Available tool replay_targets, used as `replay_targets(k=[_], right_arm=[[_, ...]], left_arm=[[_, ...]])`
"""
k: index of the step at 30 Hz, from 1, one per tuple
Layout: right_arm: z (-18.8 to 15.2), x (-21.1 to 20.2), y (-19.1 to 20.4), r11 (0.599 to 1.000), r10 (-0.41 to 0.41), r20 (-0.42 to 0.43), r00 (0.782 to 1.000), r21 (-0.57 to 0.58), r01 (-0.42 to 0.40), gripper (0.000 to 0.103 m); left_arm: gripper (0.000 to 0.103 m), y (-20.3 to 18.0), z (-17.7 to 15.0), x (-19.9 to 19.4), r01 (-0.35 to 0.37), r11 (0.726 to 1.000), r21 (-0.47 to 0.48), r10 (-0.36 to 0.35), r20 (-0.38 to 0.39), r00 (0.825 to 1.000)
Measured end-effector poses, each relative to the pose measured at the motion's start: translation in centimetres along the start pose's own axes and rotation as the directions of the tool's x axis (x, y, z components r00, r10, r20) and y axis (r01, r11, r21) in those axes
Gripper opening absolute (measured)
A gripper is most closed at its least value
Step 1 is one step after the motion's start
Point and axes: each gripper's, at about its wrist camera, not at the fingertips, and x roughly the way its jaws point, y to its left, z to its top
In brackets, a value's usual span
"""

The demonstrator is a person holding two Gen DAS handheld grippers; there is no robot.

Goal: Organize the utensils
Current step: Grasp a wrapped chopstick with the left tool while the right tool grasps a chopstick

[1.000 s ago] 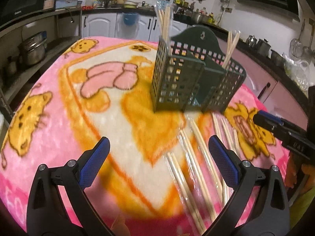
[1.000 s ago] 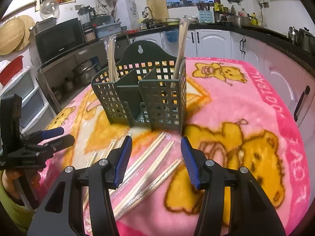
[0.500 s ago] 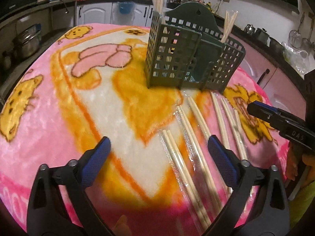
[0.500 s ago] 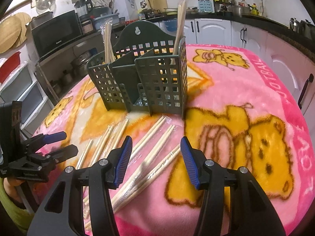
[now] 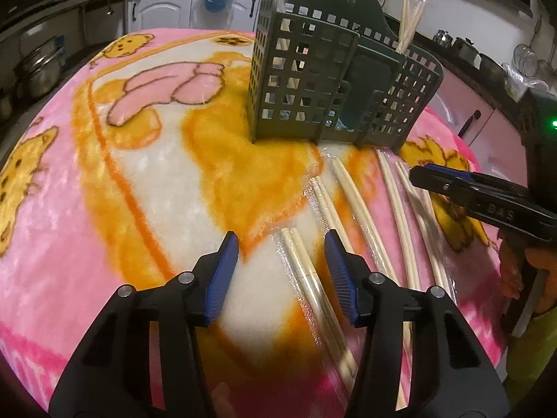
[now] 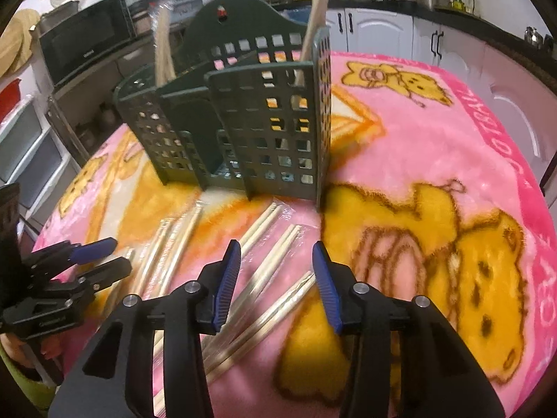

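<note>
Kitchen cabinets behind, and a pink cartoon-bear blanket (image 6: 435, 146) reading "FOOTBALL" covers the counter. Green utensil caddy (image 5: 313, 83) holds upright chopsticks (image 5: 410, 21) in both end compartments; wrapped chopstick pairs (image 5: 306, 271) lie loose in front. Left gripper (image 5: 282, 271) and right gripper (image 6: 275, 278) jaws half-open, just been closing, gripping nothing.
</note>
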Motion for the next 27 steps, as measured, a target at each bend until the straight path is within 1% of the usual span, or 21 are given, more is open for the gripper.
replay_targets(k=[3,5,8,12,13,16,19,21,24,27], right_arm=[[0.3,1.0,-0.5,1.000,-0.004,-0.023,1.000,0.021,0.004,0.039],[0.5,1.6,-0.9,0.999,-0.004,-0.038,0.999,0.039,0.005,0.039],[0.6,2.0,-1.1,0.999,0.002,-0.045,0.999,0.053,0.001,0.039],[0.6,2.4,-0.7,0.999,-0.013,-0.042,0.999,0.040,0.015,0.039],[0.6,2.4,-0.6,0.999,-0.020,-0.039,0.999,0.033,0.022,0.038],[0.6,2.5,-0.5,0.999,-0.042,-0.030,0.999,0.027,0.043,0.027],[0.6,2.3,-0.7,0.999,-0.036,-0.017,0.999,0.035,0.037,0.017],[0.6,2.1,-0.8,0.998,-0.024,-0.009,1.000,0.052,0.025,0.015],[0.8,1.4,-1.1,0.997,0.012,0.011,1.000,0.072,-0.013,0.007],[0.8,0.3,-0.8,0.997,0.021,0.044,0.999,0.070,-0.024,0.005]], left_arm=[[0.039,0.6,0.3,0.3,0.023,1.000,-0.022,-0.023,-0.002,1.000],[0.036,0.8,0.4,0.4,0.026,0.999,-0.033,-0.026,-0.003,1.000],[0.035,0.7,0.4,0.5,0.020,0.999,-0.025,-0.020,-0.006,1.000],[0.034,0.5,0.5,0.6,0.019,1.000,-0.015,-0.019,-0.006,1.000],[0.030,0.6,0.5,0.6,0.019,1.000,-0.017,-0.019,-0.006,1.000],[0.023,1.0,0.5,0.6,0.018,0.999,-0.030,-0.018,-0.006,1.000],[0.019,1.0,0.5,0.6,0.000,1.000,-0.028,0.000,-0.010,1.000],[0.016,1.1,0.5,0.6,-0.002,0.999,-0.032,0.002,-0.011,1.000],[0.009,1.4,0.5,0.4,0.004,0.999,-0.038,-0.005,-0.015,1.000],[0.006,1.9,0.6,0.1,0.025,0.998,-0.051,-0.026,-0.017,1.000]])
